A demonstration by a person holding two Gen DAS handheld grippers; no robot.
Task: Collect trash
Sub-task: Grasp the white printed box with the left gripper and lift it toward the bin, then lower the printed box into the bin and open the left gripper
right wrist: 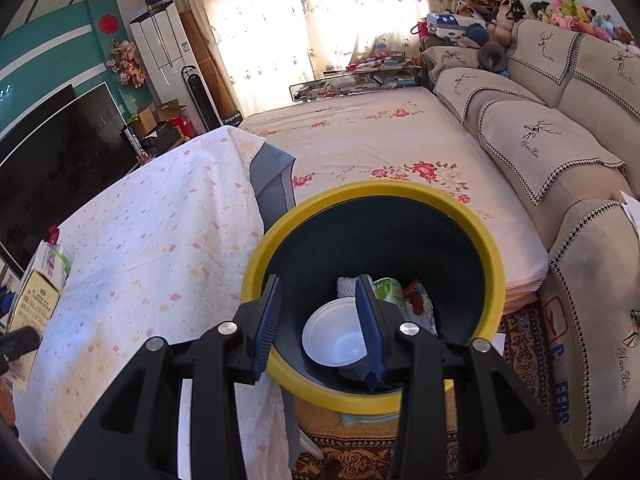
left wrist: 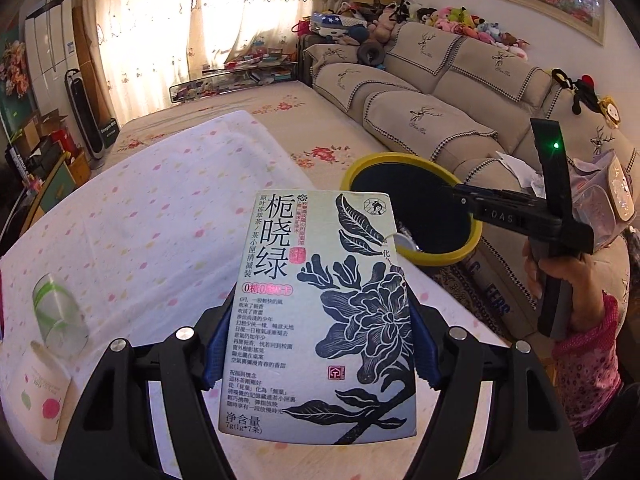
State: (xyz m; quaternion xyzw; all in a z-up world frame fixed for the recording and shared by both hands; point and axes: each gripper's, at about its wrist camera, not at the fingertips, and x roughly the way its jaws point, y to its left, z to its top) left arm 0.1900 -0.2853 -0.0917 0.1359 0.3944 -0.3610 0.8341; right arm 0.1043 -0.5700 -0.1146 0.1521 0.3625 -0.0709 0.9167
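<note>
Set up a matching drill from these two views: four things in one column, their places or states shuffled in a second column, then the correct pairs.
Things
1. tea box
2. white bowl
3. yellow-rimmed bin
4. clear cup

Places or states
A. lying on the spotted cloth
B. clamped in the left hand-held gripper
C. inside the bin
D. rim between the right hand-held gripper's fingers

Pairs: 1-B, 2-C, 3-D, 4-A

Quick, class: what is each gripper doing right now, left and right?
Left gripper: closed on the tea box.
Right gripper: partly open, holding nothing, over the bin.
</note>
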